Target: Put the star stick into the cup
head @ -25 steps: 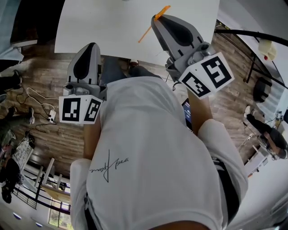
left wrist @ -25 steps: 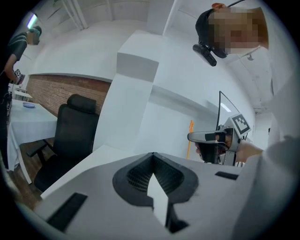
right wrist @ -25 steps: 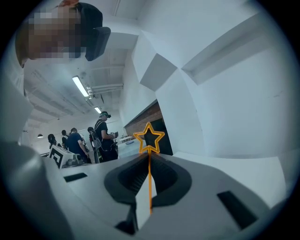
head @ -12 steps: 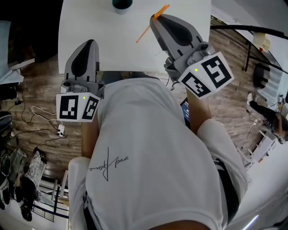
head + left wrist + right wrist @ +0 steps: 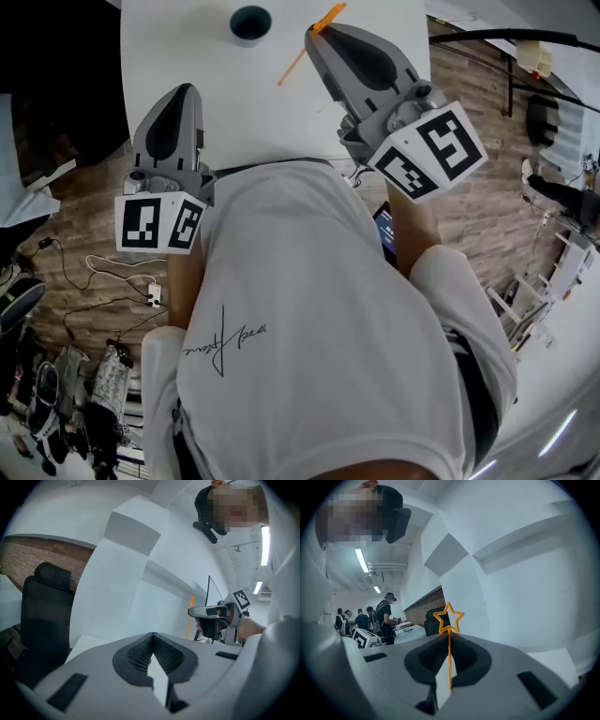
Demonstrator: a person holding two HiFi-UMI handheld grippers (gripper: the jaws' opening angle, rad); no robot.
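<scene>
A thin orange star stick [image 5: 298, 62] slants over the white table [image 5: 187, 37], with my right gripper [image 5: 315, 34] shut on it near its upper end. In the right gripper view the stick's outline star [image 5: 449, 617] stands just above the closed jaws [image 5: 449, 638]. A dark teal cup [image 5: 250, 22] stands on the table at the far edge, left of the stick and apart from it. My left gripper [image 5: 184, 92] hovers at the table's near left side, shut [image 5: 153, 635] with nothing in it. From the left gripper view, the right gripper [image 5: 212, 616] and the stick [image 5: 191, 613] show at the right.
The person's white-shirted torso [image 5: 309, 328] fills the lower head view and hides the table's near edge. Wooden floor with cables [image 5: 103, 272] lies to the left. A black office chair [image 5: 44, 606] stands beyond the table. Several people [image 5: 370, 616] stand far off.
The head view has tilted, so the table slid down the frame and the teal cup came into sight at the top. Both grippers keep their poses; the right still holds the stick.
</scene>
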